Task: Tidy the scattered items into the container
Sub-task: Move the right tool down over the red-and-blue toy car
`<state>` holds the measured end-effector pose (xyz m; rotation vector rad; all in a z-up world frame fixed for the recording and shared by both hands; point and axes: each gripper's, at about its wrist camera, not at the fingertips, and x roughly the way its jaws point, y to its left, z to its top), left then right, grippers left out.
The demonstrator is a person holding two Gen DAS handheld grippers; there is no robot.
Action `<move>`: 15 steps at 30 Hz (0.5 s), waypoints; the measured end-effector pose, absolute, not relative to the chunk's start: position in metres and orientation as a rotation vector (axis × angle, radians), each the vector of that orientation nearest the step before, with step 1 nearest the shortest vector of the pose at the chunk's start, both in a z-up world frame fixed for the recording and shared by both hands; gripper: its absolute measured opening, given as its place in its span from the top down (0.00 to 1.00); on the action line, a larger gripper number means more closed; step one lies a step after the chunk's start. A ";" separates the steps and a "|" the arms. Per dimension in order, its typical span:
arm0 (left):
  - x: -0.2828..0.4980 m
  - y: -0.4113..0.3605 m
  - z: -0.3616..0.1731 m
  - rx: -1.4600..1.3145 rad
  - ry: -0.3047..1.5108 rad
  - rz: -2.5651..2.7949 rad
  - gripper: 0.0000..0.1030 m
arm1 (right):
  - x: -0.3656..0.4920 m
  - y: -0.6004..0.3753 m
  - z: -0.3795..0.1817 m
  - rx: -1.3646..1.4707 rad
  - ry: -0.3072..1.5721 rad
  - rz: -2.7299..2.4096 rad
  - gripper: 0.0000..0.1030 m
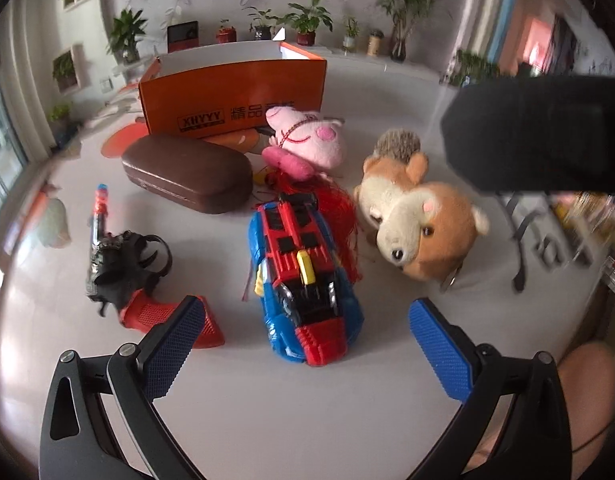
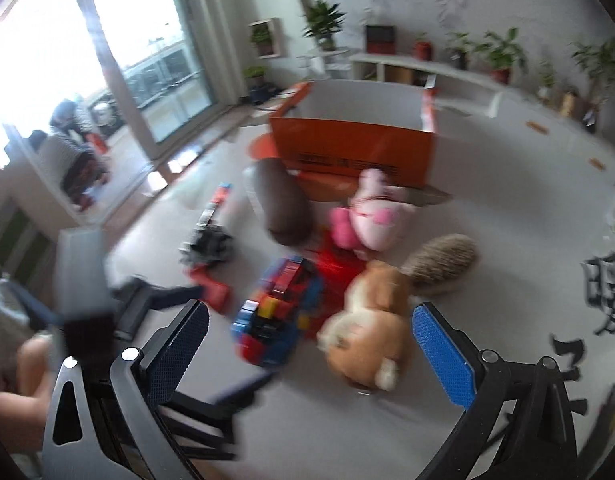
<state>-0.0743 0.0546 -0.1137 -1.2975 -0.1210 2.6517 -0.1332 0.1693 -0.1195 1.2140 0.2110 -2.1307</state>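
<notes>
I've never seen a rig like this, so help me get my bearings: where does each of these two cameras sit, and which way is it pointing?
Left wrist: on the left gripper, looking forward and down over its open jaws at the toy car, with the orange box beyond; the right gripper's dark body crosses the upper right.
Right wrist: on the right gripper, jaws open, aimed at the squirrel plush; the left gripper and a hand show lower left.
Shared: car, squirrel, pink pig plush, brown case, toy gun, box.

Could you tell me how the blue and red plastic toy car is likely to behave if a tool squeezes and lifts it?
The blue and red plastic toy car looks rigid and glossy, so it probably won't deform but may slip. Its shell probably makes it light.
</notes>
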 end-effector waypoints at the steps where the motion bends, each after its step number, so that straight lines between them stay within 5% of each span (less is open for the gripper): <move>1: -0.076 0.050 -0.114 -1.297 -0.159 2.653 0.00 | -0.138 0.160 -0.121 1.274 0.198 -2.093 0.00; 5: -0.077 0.040 -0.119 -1.287 -0.251 2.643 0.00 | -0.167 0.147 -0.129 1.444 0.047 -2.023 0.00; 10: -0.066 0.061 -0.121 -1.203 -0.131 2.613 0.00 | -0.181 0.130 -0.149 1.579 -0.053 -1.893 0.00; 15: -0.076 0.050 -0.124 -1.210 -0.267 2.591 0.00 | -0.193 0.124 -0.177 1.682 -0.070 -1.847 0.00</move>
